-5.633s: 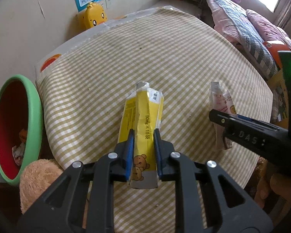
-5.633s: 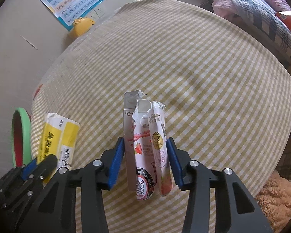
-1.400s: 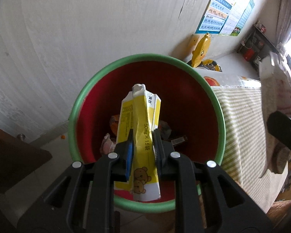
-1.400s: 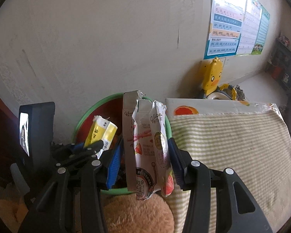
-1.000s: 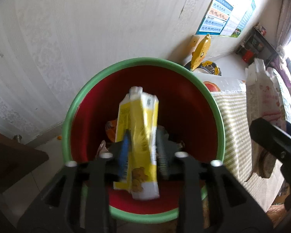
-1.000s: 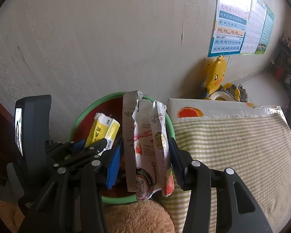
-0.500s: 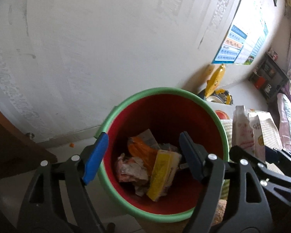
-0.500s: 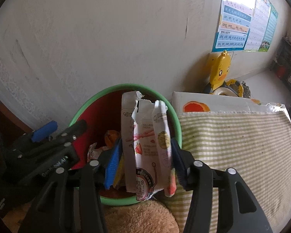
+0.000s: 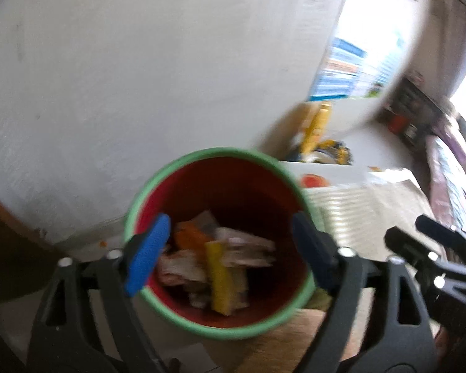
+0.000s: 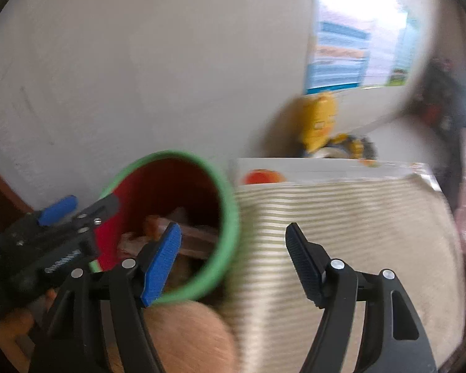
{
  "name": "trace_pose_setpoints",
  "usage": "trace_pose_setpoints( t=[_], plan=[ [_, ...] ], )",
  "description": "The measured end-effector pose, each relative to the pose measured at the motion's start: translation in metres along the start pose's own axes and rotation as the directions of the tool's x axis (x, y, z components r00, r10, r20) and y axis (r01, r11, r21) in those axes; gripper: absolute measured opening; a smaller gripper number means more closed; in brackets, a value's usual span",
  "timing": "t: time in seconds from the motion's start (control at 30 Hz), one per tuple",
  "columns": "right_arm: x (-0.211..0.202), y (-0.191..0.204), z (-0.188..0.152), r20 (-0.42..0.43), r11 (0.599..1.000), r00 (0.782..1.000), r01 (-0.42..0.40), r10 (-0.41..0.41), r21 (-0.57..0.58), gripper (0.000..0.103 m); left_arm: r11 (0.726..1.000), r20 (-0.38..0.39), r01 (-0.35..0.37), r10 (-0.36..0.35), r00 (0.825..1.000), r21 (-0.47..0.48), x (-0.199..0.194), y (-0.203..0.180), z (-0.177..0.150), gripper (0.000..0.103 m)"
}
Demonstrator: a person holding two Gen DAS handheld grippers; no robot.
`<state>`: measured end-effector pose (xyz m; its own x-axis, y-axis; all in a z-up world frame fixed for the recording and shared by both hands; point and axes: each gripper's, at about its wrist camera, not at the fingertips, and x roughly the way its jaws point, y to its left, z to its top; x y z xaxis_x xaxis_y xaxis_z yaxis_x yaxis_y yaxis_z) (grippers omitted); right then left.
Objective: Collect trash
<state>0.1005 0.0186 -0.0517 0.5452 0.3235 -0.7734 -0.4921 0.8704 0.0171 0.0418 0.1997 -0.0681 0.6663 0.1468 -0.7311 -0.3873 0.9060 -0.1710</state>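
A red bin with a green rim [image 9: 158, 192] stands on the floor by the wall. The yellow carton [image 9: 220, 283] lies inside it among other wrappers, with a pale pink-and-white packet [image 9: 248, 248] beside it. My left gripper [image 9: 230, 248] hangs above the bin, its jaws opening wide with nothing between them. My right gripper [image 10: 233, 255] is over the bin's right rim [image 10: 230, 217], next to the checked table; its jaws are opening too and hold nothing. Packets [image 10: 198, 233] show inside the bin in the right wrist view. Both views are blurred.
The table with the checked cloth [image 10: 341, 205] stands right of the bin. A yellow duck toy [image 10: 320, 121] sits by the wall under a poster [image 10: 341, 56]. A tan plush toy [image 10: 183, 335] lies below the bin. Bedding [image 9: 450, 180] is at far right.
Both grippers have let go: the yellow carton fell into the bin first, then the pink packets left the right jaws. Both sets of jaws have spread wide and the left gripper has risen.
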Motion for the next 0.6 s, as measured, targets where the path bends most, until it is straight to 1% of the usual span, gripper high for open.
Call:
trace_pose_setpoints(
  t=[0.03,0.07,0.1,0.13,0.2,0.23,0.27,0.3,0.33,0.37,0.4,0.43,0.5,0.53,0.6],
  plan=[
    [-0.015,-0.018,-0.003,0.018,0.999,0.999,0.032,-0.032,0.026,0.068,0.999,0.017,0.027,-0.028,0.999,0.026,-0.006,-0.015,0.001,0.091],
    [-0.028,-0.034,-0.006,0.036,0.997,0.998,0.059,-0.061,0.049,0.072,0.997,0.034,0.058,-0.06,0.998,0.048,-0.012,-0.031,0.001,0.092],
    [-0.042,-0.048,-0.009,0.054,0.994,0.995,0.084,-0.088,0.069,0.079,0.993,0.048,0.092,-0.096,0.994,0.07,-0.018,-0.047,0.002,0.093],
    [-0.06,-0.067,-0.014,0.075,0.988,0.988,0.125,-0.132,0.095,0.082,0.989,0.054,0.119,-0.124,0.991,0.086,-0.022,-0.059,0.002,0.093],
    [-0.09,-0.096,-0.023,0.114,0.974,0.974,0.181,-0.197,0.138,0.086,0.974,0.066,0.181,-0.191,0.979,0.133,-0.033,-0.088,0.0,0.093],
    [-0.101,-0.106,-0.026,0.131,0.968,0.967,0.196,-0.217,0.155,0.087,0.964,0.076,0.209,-0.224,0.972,0.166,-0.04,-0.107,-0.001,0.094],
    [-0.115,-0.117,-0.032,0.158,0.961,0.958,0.211,-0.24,0.177,0.091,0.954,0.086,0.229,-0.249,0.965,0.195,-0.046,-0.122,-0.002,0.095],
    [-0.129,-0.128,-0.038,0.187,0.954,0.946,0.226,-0.264,0.199,0.096,0.944,0.097,0.245,-0.271,0.958,0.219,-0.052,-0.137,-0.003,0.098],
    [-0.145,-0.14,-0.047,0.228,0.942,0.927,0.245,-0.296,0.228,0.095,0.932,0.122,0.261,-0.298,0.947,0.252,-0.062,-0.157,-0.005,0.098],
    [-0.157,-0.15,-0.054,0.263,0.933,0.909,0.259,-0.323,0.252,0.095,0.926,0.14,0.265,-0.31,0.94,0.271,-0.068,-0.17,-0.007,0.098],
    [-0.167,-0.159,-0.063,0.298,0.922,0.887,0.273,-0.352,0.275,0.095,0.922,0.157,0.264,-0.316,0.936,0.285,-0.072,-0.18,-0.008,0.098],
    [-0.174,-0.168,-0.07,0.325,0.912,0.867,0.288,-0.378,0.293,0.095,0.917,0.191,0.253,-0.32,0.928,0.309,-0.081,-0.197,-0.011,0.098],
    [-0.182,-0.18,-0.078,0.349,0.893,0.835,0.324,-0.425,0.312,0.095,0.912,0.231,0.227,-0.316,0.92,0.341,-0.089,-0.217,-0.014,0.098],
    [-0.187,-0.187,-0.084,0.352,0.878,0.816,0.354,-0.458,0.323,0.095,0.906,0.253,0.207,-0.312,0.916,0.37,-0.096,-0.231,-0.018,0.098],
    [-0.193,-0.196,-0.091,0.355,0.858,0.793,0.384,-0.495,0.341,0.095,0.891,0.273,0.19,-0.32,0.907,0.412,-0.103,-0.249,-0.023,0.098]
  ],
)
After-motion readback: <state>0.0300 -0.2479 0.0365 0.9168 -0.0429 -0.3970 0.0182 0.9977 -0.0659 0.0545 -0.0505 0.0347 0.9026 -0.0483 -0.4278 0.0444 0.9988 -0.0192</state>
